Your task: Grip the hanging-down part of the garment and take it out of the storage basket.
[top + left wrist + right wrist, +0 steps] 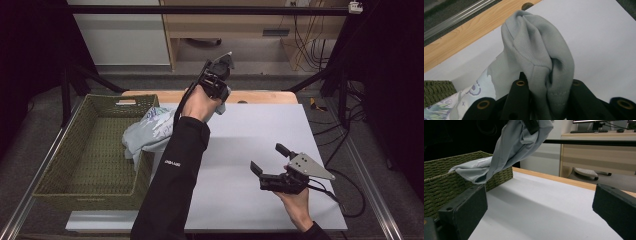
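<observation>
A pale grey garment [150,131] hangs from the left gripper [218,82], raised above the far edge of the white table top [260,145], its lower part draped over the near corner of the woven green basket [65,192] at the table's left. In the left gripper view the jaws are closed on a bunched ribbed fold of the garment [536,52], with a printed patch trailing toward the basket below. The right gripper [272,162] waits low over the table's right side, its jaws spread wide and holding nothing (seen from its own camera, the garment [511,147] slopes down from the raised grip to the basket rim [439,180]). The work in hand appears to be drawing the garment out of the basket and onto the table. The risk from here looks twofold: the cloth lying across the rough weave could snag on the rim and drag or tip the light basket as the pull goes on, and the pinch, taken on a thick fold rather than a flat edge, could slip, dropping the garment back half in and half out.
</observation>
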`<action>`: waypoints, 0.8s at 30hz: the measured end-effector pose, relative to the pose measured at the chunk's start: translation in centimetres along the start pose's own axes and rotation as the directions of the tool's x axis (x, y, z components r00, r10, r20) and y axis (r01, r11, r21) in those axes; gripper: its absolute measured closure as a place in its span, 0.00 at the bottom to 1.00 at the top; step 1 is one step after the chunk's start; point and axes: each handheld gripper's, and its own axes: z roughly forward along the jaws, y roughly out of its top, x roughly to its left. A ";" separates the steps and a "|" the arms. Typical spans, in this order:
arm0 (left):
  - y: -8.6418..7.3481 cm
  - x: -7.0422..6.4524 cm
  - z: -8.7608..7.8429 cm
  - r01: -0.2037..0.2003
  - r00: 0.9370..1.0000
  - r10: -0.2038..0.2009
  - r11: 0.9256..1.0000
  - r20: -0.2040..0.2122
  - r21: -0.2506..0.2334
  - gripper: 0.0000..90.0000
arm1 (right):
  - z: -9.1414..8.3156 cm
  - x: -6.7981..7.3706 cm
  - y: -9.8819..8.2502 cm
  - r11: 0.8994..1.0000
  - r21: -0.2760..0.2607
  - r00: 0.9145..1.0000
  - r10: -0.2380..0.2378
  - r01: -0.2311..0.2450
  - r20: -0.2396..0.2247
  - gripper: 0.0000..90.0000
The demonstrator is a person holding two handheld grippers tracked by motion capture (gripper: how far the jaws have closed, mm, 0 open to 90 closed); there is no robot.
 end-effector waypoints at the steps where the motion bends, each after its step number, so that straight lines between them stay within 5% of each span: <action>1: 0.0 0.0 0.0 -0.001 1.000 0.001 1.000 0.000 0.000 0.87 | 0.0 0.0 0.0 1.000 0.000 1.000 0.000 0.000 0.000 0.00; 24: -0.2 0.2 -0.6 0.001 1.000 -0.001 1.000 0.001 -0.005 0.87 | 0.7 0.0 1.8 0.999 -0.011 0.999 -0.036 0.035 -0.017 0.00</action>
